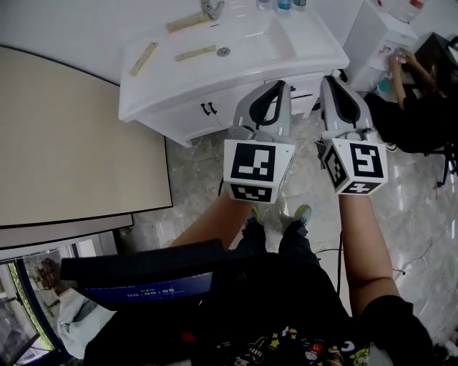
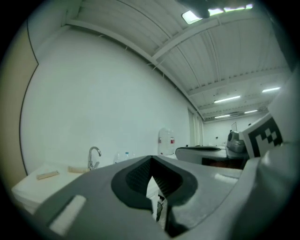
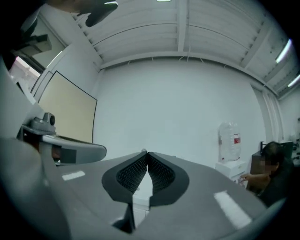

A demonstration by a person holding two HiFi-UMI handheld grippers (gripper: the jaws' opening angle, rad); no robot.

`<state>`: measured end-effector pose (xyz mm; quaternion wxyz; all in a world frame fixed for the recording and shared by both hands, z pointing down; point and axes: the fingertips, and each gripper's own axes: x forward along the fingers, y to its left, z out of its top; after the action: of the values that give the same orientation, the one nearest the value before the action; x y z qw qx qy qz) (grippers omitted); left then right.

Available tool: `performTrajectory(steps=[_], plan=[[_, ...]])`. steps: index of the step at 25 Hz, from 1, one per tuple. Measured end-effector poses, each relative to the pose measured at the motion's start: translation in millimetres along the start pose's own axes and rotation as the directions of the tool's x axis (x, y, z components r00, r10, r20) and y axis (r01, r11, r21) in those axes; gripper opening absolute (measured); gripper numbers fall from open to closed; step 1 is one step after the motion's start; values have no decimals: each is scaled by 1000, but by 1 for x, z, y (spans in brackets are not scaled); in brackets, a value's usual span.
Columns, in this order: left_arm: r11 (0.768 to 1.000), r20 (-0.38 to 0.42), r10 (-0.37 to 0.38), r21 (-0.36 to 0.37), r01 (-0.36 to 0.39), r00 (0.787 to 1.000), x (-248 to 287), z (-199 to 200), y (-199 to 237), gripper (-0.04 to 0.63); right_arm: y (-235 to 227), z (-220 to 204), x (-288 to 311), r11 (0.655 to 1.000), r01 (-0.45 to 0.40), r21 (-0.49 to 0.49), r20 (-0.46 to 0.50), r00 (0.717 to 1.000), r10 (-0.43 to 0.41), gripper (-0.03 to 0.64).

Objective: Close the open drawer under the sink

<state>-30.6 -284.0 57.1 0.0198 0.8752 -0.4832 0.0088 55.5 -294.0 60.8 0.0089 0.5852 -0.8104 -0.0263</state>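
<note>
A white sink cabinet (image 1: 179, 100) stands ahead of me, with a basin, a faucet (image 1: 212, 8) and black door handles (image 1: 209, 109). My left gripper (image 1: 278, 86) and right gripper (image 1: 330, 80) are held side by side in front of the cabinet's right half, jaws pointing at it. They cover most of that front, so the drawer under the sink cannot be made out. In the left gripper view the left gripper (image 2: 151, 160) has its jaws pressed together with nothing between them. The right gripper (image 3: 146, 153) is shut and empty too.
Wooden sticks (image 1: 195, 52) lie on the countertop and bottles (image 1: 285, 4) stand at its back. A water dispenser (image 1: 383, 36) stands right of the cabinet, and a person (image 1: 422, 107) reaches toward it. A large beige board (image 1: 71, 143) fills the left. The floor is marble tile (image 1: 193, 186).
</note>
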Motion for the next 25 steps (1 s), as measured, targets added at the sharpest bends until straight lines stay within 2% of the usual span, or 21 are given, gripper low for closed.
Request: performTrajectory(steps=[2, 6, 12, 25], plan=[[999, 21, -30, 28, 29, 999, -30, 12, -13, 0, 14, 15, -21, 1000, 4, 31, 10, 1000, -5, 32], [1000, 30, -23, -12, 24, 999, -57, 8, -11, 0, 37, 8, -39, 1000, 6, 25, -20, 1000, -6, 31], [1000, 20, -9, -9, 9, 1000, -68, -1, 5, 0, 51, -2, -41, 999, 34, 1, -51, 998, -34, 21], [999, 52, -37, 16, 36, 998, -72, 16, -4, 0, 58, 14, -53, 999, 51, -12, -29, 998, -52, 21]])
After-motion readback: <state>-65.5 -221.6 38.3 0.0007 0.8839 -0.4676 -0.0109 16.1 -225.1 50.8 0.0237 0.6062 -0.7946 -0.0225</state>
